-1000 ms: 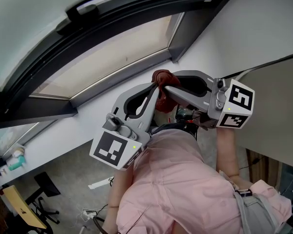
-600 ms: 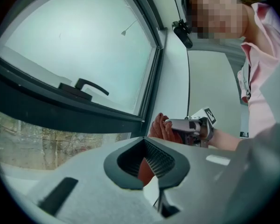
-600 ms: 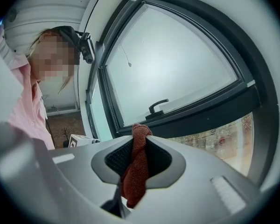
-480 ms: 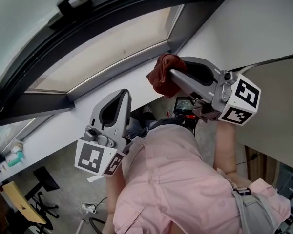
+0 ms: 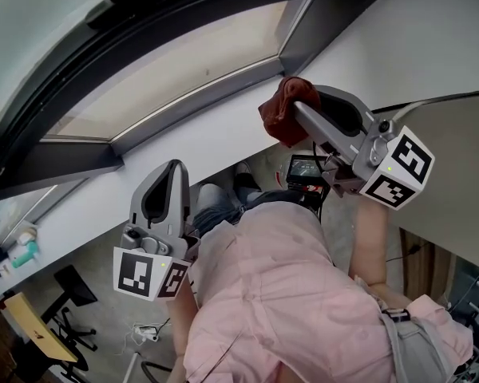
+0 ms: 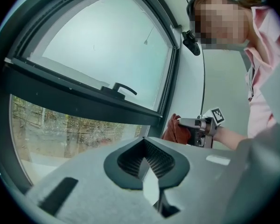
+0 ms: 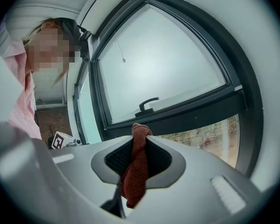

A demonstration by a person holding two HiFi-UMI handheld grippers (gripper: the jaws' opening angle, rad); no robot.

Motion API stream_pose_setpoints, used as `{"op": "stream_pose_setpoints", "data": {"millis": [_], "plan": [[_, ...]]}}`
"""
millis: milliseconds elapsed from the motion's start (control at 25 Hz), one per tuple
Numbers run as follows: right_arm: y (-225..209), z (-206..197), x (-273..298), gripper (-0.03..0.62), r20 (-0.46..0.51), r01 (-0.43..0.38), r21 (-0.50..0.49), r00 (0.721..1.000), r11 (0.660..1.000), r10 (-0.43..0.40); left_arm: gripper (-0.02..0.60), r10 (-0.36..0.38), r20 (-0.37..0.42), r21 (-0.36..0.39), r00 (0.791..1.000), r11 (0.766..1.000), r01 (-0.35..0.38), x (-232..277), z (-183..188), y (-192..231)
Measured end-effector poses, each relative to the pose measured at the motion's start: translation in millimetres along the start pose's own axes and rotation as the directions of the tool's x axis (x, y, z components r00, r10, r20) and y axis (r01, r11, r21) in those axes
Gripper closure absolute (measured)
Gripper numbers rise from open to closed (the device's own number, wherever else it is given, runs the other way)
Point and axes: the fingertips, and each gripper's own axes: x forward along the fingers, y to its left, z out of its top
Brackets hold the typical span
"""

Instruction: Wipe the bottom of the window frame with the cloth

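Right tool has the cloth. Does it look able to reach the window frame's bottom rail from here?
Probably yes. The right tool grips the cloth close to the bottom rail, with only bare white surface between; the left tool hangs lower, clear of the path.

Cloth (image 7: 134,167) coarse knit, matt; window frame (image 7: 191,110) smooth, probably painted metal.

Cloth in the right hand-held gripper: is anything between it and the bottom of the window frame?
Nothing visible. The cloth, clamped in the right hand-held gripper, sits close to the window frame near its bottom corner; the left hand-held gripper is lower, clear of that path.
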Motion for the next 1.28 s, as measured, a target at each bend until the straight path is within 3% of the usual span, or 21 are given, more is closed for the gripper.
{"op": "stream_pose_setpoints", "data": {"millis": [160,400,680,880,1280], "plan": [[17.8,0.0,11.2,0.526,0.003,0.04,-0.011,0.999,0.999,-0.04,0.586,-0.044,0.02,0.01,0.999,0.999,0.043,-11.2,11.7,5.2],[62.3,-8.8,30.6,0.528,0.018,0.107,0.014,0.994,0.994,-0.107,0.586,-0.102,-0.03,0.074,0.994,0.992,0.104,-55.5,21.3,12.5],[107.5,-29.6,52.1,0.527,0.029,0.141,0.019,0.99,0.99,-0.141,0.586,-0.109,-0.024,0.066,0.994,0.992,0.111,-100.2,24.6,40.0],[138.2,-43.1,60.7,0.526,0.038,0.168,0.014,0.985,0.986,-0.169,0.586,-0.127,0.021,0.061,0.992,0.99,0.125,-133.3,32.6,53.1],[154.6,-48.6,65.5,0.526,0.051,0.204,-0.002,0.978,0.979,-0.203,0.586,-0.142,0.04,0.053,0.989,0.989,0.14,-149.9,34.4,63.4]]}}
